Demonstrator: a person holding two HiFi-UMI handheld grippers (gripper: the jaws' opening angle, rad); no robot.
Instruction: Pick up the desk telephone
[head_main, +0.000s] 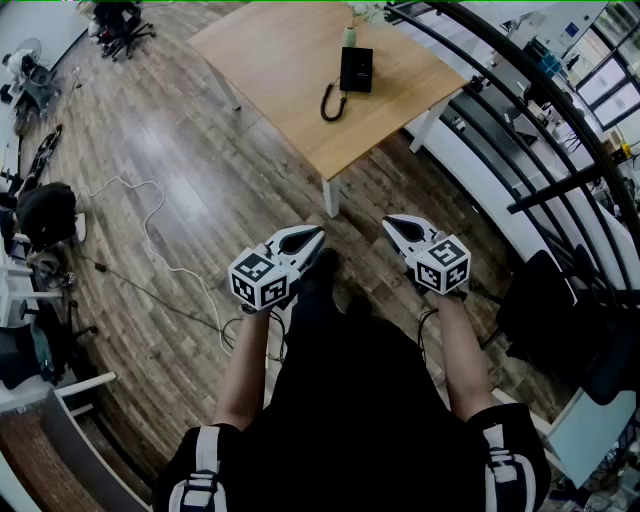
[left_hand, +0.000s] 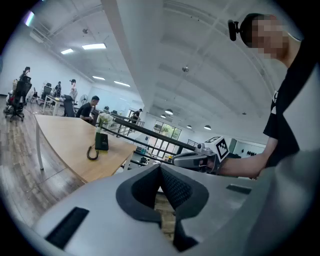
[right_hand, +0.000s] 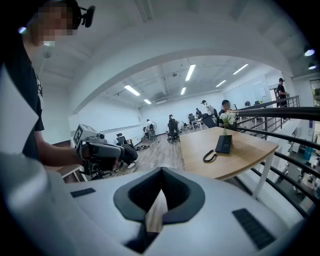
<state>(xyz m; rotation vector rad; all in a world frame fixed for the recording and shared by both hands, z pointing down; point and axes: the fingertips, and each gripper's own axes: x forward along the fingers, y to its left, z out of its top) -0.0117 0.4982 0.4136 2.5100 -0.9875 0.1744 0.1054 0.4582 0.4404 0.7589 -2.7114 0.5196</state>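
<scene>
A black desk telephone (head_main: 356, 69) with a coiled cord (head_main: 331, 103) lies near the far right edge of a wooden table (head_main: 290, 90). The telephone also shows small in the left gripper view (left_hand: 101, 141) and in the right gripper view (right_hand: 223, 144). Both grippers hang well short of the table, above the floor in front of the person. My left gripper (head_main: 314, 234) is shut, jaw tips together, nothing between them. My right gripper (head_main: 390, 222) is shut and empty too. Each gripper sees the other: the right gripper (left_hand: 192, 160) and the left gripper (right_hand: 102, 150).
A small vase with flowers (head_main: 350, 34) stands just behind the telephone. A dark railing (head_main: 520, 110) runs along the right side. White cable (head_main: 150, 225) trails over the wood floor at left, with office chairs (head_main: 120, 25) and gear beyond. Several people sit at distant desks (right_hand: 205, 112).
</scene>
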